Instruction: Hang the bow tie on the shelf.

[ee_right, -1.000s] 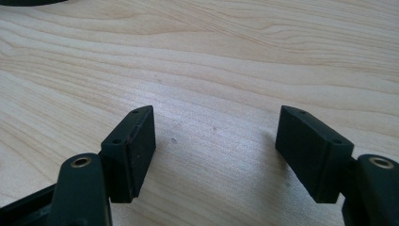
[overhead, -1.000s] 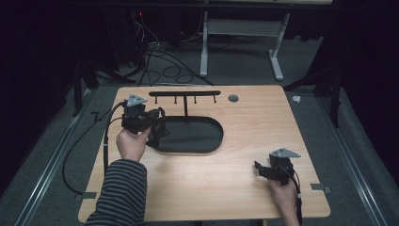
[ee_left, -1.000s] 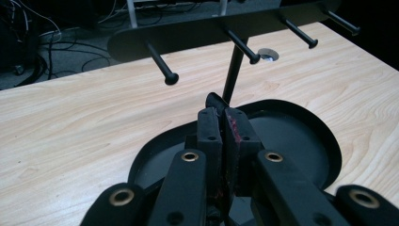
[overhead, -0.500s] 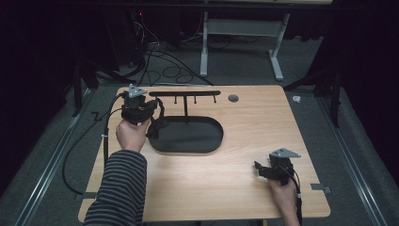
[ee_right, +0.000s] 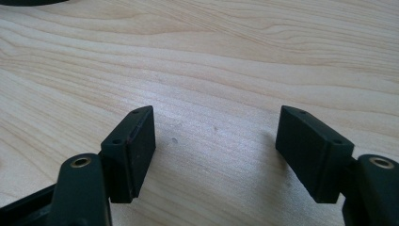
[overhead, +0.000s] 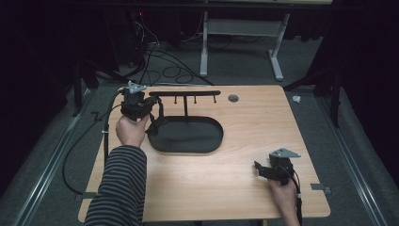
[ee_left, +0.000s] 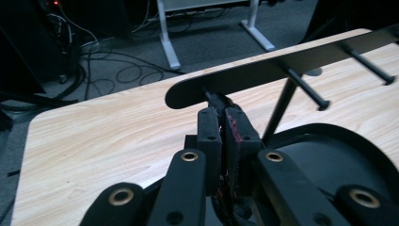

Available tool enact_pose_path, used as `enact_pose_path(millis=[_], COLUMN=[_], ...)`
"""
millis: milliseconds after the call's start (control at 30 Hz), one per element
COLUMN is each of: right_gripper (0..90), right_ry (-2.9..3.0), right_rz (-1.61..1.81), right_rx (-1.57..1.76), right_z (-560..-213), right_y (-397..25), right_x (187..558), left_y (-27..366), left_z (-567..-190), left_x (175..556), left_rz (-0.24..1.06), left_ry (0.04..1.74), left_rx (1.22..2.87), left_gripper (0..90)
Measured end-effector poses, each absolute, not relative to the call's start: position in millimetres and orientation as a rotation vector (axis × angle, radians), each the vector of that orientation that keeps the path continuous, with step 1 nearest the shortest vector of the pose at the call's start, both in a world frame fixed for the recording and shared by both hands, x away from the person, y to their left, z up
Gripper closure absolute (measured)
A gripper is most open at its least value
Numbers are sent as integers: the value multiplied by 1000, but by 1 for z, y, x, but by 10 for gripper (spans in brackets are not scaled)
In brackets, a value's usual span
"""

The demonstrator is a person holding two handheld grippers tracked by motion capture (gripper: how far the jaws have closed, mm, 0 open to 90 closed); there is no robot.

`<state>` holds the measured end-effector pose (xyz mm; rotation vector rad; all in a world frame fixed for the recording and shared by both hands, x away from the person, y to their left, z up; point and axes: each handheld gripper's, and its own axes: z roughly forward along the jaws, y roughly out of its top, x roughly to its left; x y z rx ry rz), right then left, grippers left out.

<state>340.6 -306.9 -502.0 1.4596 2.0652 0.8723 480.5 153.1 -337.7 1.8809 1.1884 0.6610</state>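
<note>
The right gripper (overhead: 260,170) sits low over the near right part of the wooden table (overhead: 263,122), held by the person's right hand (overhead: 284,195); in the right gripper view its jaws stand wide apart over bare wood, gripping nothing. Well off to its far left, the left gripper (ee_left: 222,123) is held up by the left hand (overhead: 131,131), whose striped sleeve (overhead: 120,188) runs back toward the near edge. Its jaws are pressed tight together around a thin dark strap (overhead: 155,123); in the left gripper view a bit of that dark piece pokes out just past the jaw tips. Right beyond and slightly above those tips is the rounded left end of the black rack bar (ee_left: 282,66), with its pegs (ee_left: 306,88) pointing out to the right of the jaws. Below and to the right of the jaws lies the dark oval tray (overhead: 188,136), from which the rack's post (ee_left: 278,113) rises.
</note>
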Motion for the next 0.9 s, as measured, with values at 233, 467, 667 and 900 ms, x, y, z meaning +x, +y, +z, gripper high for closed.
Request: enact_pose_path(millis=[233,467,667,900], right_gripper=[302,302,302,302], right_ry=[2065,2064,2065,2066], right_rz=[875,875,873,872], right_rx=[1459,1461,1457,1457], right_z=[-502,-502,-502,-502], right_y=[-307,-307,-307,-307], right_x=[341,341,341,341], left_y=[154,160,162,166], left_z=[-342,-345,-346,-347], left_x=[482,479,472,464], left_rz=[665,641,653,640], left_ry=[1199,1211,1207,1194], left_rx=[1884,1882,1879,1877], left_gripper=[823,755,681,633])
